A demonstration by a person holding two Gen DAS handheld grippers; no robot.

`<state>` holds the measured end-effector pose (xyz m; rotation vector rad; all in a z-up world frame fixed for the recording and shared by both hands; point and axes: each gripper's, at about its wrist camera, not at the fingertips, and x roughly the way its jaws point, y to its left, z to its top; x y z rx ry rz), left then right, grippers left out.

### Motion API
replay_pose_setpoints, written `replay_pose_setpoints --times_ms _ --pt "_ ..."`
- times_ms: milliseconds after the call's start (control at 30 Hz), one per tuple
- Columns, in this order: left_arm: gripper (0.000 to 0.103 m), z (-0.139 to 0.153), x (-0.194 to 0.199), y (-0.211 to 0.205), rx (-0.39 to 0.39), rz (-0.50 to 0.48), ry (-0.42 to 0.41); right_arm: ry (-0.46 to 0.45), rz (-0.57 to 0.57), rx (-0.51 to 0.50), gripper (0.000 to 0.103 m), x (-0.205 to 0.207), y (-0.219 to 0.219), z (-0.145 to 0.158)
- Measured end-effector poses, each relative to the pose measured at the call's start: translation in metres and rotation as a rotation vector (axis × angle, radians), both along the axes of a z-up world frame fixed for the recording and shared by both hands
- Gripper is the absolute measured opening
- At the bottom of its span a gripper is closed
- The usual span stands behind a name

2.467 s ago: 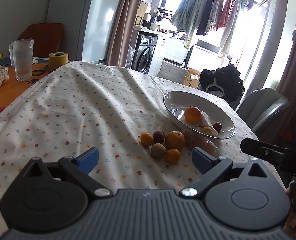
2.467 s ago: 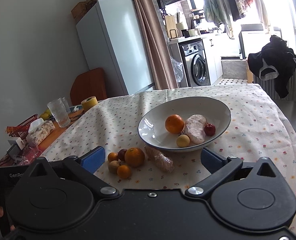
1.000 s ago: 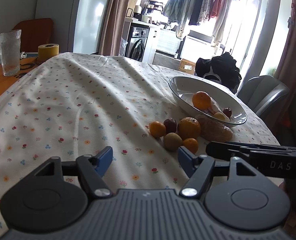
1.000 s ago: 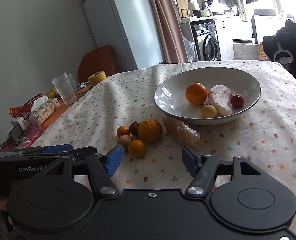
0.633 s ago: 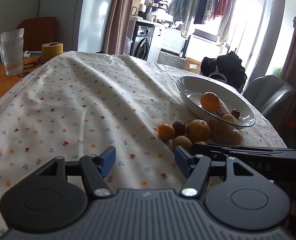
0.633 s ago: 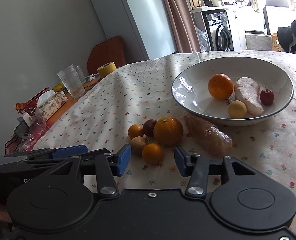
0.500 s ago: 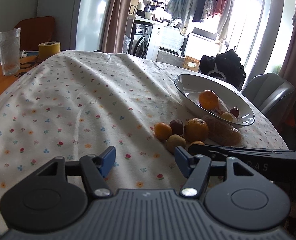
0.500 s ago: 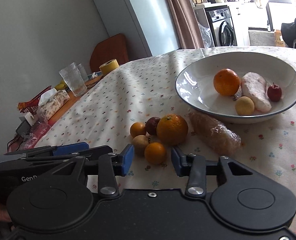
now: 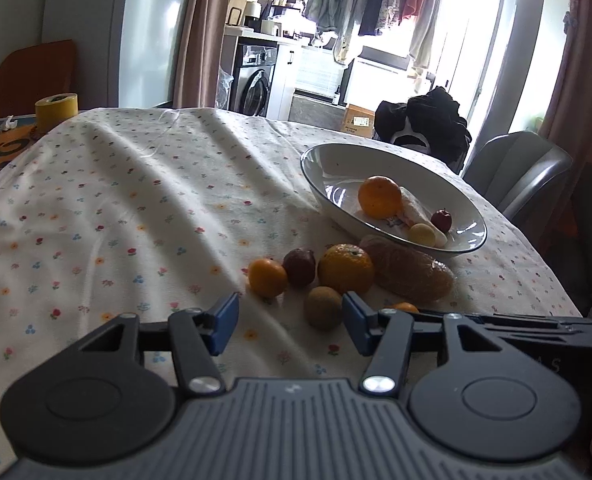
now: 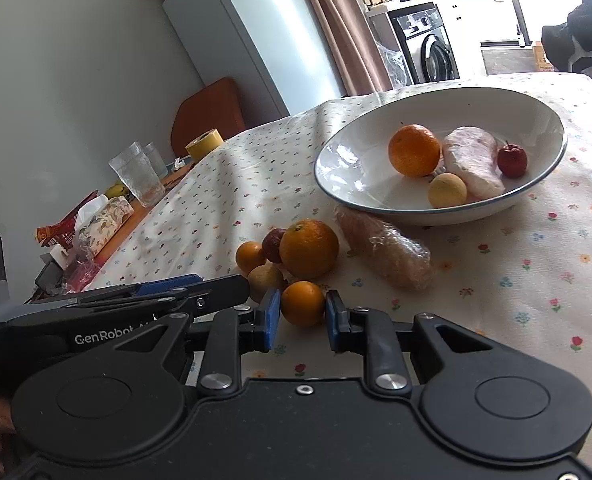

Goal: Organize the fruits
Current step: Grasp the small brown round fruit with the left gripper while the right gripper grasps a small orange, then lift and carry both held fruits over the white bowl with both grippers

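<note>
Between the blue fingers (image 10: 270, 316) of the right gripper (image 10: 299, 318) sits a small orange (image 10: 302, 303) on the worktop (image 10: 515, 280); the pads stand close on either side of it, but I cannot tell whether they touch or clamp it. Just behind the small orange lies a brown round fruit (image 10: 264, 279), and behind that a large orange (image 10: 308, 249), a dark red fruit (image 10: 274, 245) and another small orange fruit (image 10: 250, 257), all bunched together. Right of the large orange a wrapped oblong item (image 10: 383, 251) lies against the white bowl (image 10: 347, 152). Inside the bowl are an orange (image 10: 414, 150), a pale wrapped piece (image 10: 473, 162), a small red fruit (image 10: 512, 161) and a pale yellow fruit (image 10: 447, 190). Left of the small orange, the left gripper (image 9: 290, 322) hovers low with its fingers (image 9: 226, 322) apart and nothing between them; in its own view the brown fruit shows ahead near its right finger. Far left of the bowl stand drinking glasses (image 10: 138, 174), a roll of yellow tape (image 10: 204, 144) and a tissue pack (image 10: 104, 224).
</note>
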<state>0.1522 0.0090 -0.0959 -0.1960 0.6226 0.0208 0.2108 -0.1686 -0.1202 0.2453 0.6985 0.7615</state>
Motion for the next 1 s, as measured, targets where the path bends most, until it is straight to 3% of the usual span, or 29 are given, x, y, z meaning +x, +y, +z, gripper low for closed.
replay_pose_setpoints --times_ms 367,500,533,1000 --pt "0.048 -0.008 0.011 -0.016 0.014 -0.016 0.022 0.003 -0.067 0.014 0.023 -0.002 -0.033 0.0" --pt "0.024 -0.007 0.01 -0.011 0.009 0.015 0.017 0.007 -0.09 0.015 0.023 -0.003 -0.041 -0.001" --pt "0.022 -0.007 0.01 -0.009 0.004 0.018 0.017 0.008 -0.094 0.016 0.023 -0.004 -0.043 -0.001" --pt "0.022 0.007 -0.014 -0.003 -0.026 0.009 -0.035 -0.021 -0.092 0.022 0.023 -0.016 -0.045 0.007"
